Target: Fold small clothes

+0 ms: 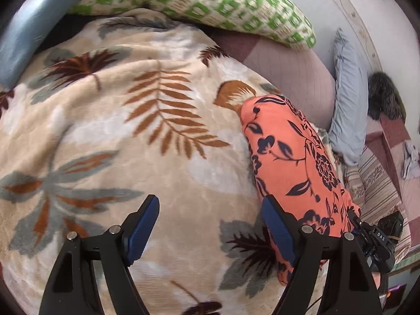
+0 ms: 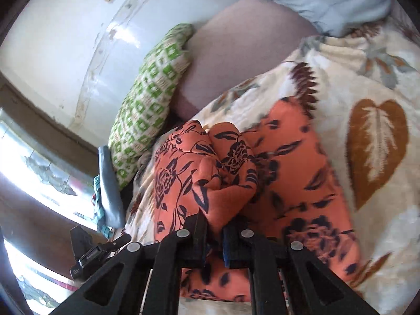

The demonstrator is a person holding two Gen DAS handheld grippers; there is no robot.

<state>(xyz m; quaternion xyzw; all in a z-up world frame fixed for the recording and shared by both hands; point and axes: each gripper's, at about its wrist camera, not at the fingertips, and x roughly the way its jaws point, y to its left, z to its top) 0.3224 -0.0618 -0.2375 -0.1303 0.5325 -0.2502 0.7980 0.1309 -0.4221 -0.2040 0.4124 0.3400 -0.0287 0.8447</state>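
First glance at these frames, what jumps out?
The orange floral garment, bunched on the leaf-print blanket, with the right gripper shut on a fold of it. The left gripper hangs open beside the garment. A green-checked pillow lies behind.

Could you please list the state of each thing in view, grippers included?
Left gripper: open, empty, over the blanket.
Right gripper: shut on the orange garment.
Orange garment: partly folded, one bunched layer raised, the rest flat on the blanket.
Blanket: spread out, softly rumpled.
Green pillow: lying at the blanket's far edge.
Blue pillow: propped on its edge.
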